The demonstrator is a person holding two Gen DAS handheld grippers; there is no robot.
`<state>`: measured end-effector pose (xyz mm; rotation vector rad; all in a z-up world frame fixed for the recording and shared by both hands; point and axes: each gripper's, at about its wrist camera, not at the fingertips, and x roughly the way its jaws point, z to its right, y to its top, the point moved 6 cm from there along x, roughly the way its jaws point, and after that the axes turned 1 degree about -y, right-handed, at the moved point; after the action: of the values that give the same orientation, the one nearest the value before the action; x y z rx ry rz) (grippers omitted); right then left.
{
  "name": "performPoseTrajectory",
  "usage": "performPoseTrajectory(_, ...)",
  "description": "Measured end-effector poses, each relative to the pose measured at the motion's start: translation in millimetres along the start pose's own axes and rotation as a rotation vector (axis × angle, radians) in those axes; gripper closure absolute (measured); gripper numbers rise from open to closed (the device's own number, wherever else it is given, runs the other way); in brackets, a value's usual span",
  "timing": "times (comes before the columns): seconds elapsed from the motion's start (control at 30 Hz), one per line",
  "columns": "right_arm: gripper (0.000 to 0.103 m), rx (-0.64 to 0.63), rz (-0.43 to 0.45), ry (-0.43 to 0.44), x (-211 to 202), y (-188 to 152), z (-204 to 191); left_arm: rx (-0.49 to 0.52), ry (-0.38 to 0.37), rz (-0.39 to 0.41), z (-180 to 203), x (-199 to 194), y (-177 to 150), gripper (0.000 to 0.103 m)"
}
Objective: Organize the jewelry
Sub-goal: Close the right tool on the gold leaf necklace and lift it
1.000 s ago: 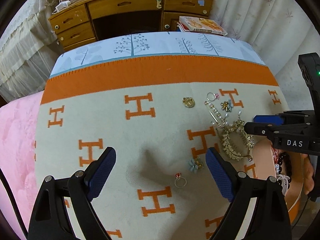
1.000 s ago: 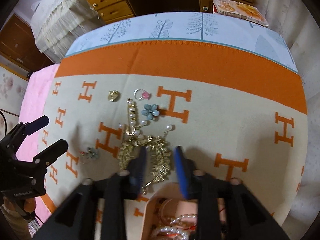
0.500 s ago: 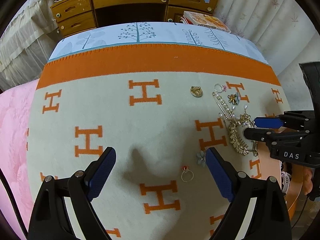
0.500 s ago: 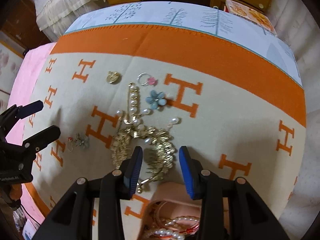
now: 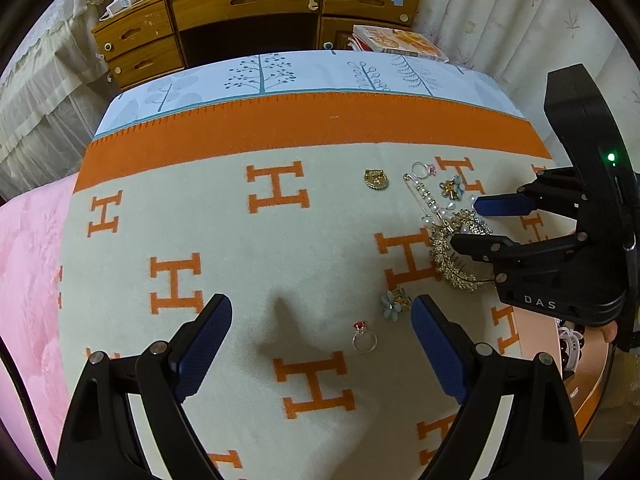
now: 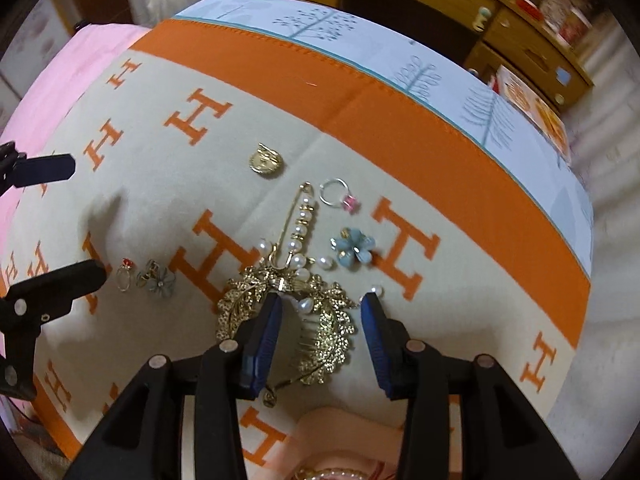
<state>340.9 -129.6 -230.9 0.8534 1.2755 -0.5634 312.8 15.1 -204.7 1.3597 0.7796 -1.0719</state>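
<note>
Right gripper jaws have just been opening, straddling the gold hair comb's 3 o'clock half, unclamped. Lower squarely, pinch the band. Left gripper hangs wide open, empty.

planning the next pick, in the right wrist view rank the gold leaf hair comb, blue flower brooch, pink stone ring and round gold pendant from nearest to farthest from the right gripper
1. gold leaf hair comb: between the right gripper's fingers.
2. blue flower brooch: just beyond, slightly right.
3. pink stone ring: farther up, above the brooch.
4. round gold pendant: farthest, up and left.
</note>
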Motion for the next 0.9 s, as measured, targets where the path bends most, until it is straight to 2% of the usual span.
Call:
performPoseTrajectory(0.23, 0.061, -0.062, 0.007, 0.006, -1, 4, -9, -0.018, -0.006, -0.013, -6, 2, -2, 0.013)
performPoseTrajectory(0.47, 0.061, -0.151, 0.06, -0.017, 0, 9, -19, -0.019, -0.005, -0.019, -8, 4, -2, 0.013)
performPoseTrajectory(0.67, 0.064, -0.138, 0.082, 0.031, 2, 10, -18, -0.005, -0.002, -0.02, -5, 5, -2, 0.013)
performPoseTrajectory(0.73, 0.068, -0.139, 0.084, 0.031, 1, 8, -21, -0.002, 0.001, -0.022, -4, 6, -2, 0.013)
performPoseTrajectory(0.9, 0.069, -0.098, 0.076, 0.033, 1, 5, -21, 0.001, 0.003, -0.026, -3, 8, -2, 0.013)
